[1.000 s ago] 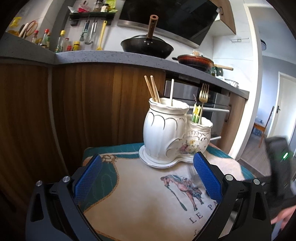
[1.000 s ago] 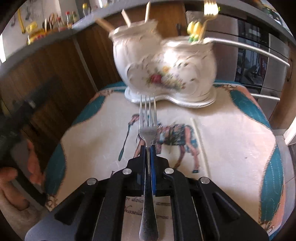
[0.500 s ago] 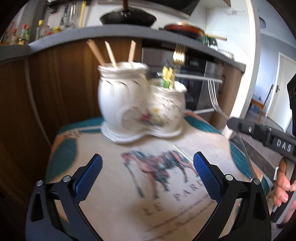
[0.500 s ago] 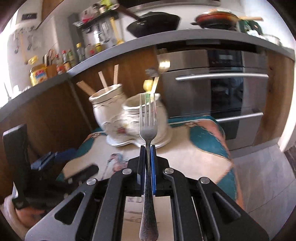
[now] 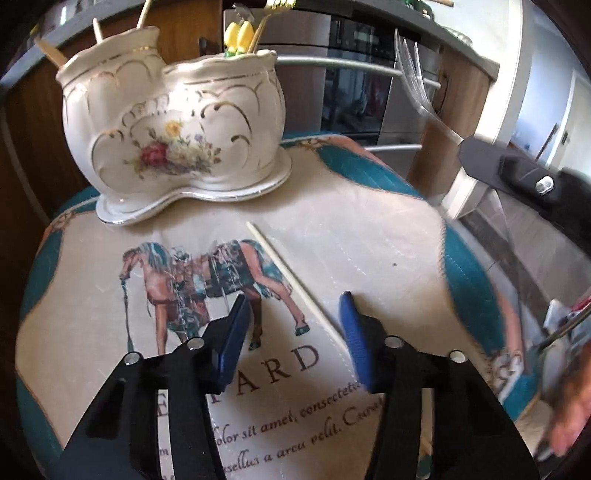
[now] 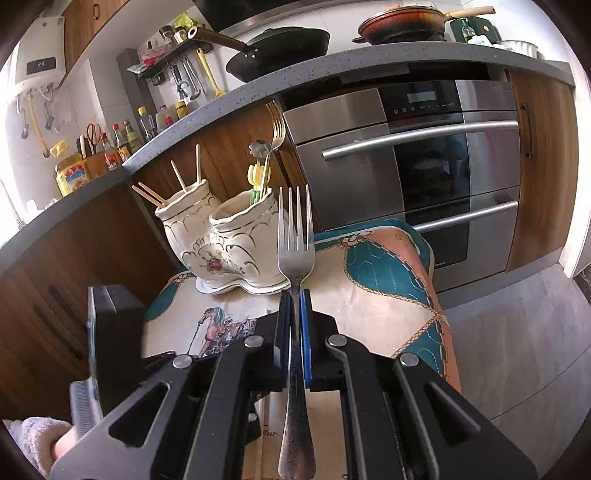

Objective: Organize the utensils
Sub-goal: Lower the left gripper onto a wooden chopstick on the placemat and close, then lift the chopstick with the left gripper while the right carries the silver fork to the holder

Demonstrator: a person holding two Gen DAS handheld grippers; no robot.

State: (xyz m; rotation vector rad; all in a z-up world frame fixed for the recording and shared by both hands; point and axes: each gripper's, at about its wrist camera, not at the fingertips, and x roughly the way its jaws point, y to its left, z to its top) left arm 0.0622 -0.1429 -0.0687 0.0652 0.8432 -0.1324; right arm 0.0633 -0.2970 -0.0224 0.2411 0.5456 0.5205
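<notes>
Leftmost, white ceramic holder (image 5: 173,147) standing on the desk's printed cloth (image 5: 369,236). Below it, left claw (image 5: 291,325) half apart, jaws just closing, astride a chopstick (image 5: 291,277) lying flat, not pinched. Rightward, right claw (image 6: 295,317) clamped on a steel fork (image 6: 295,240), tines forward.

a printed cloth (image 5: 388,236) with teal borders and a horse picture (image 5: 207,280) covers a small table. behind it runs a grey counter (image 6: 332,70) over wooden cabinet fronts (image 6: 92,240) and a steel oven (image 6: 424,177) with bar handles. on the counter sit a black wok (image 6: 280,48) and an orange pan (image 6: 402,22). sauce bottles (image 6: 122,140) and a yellow jar (image 6: 70,173) stand at the left, below a rack (image 6: 173,59) of hanging tools
</notes>
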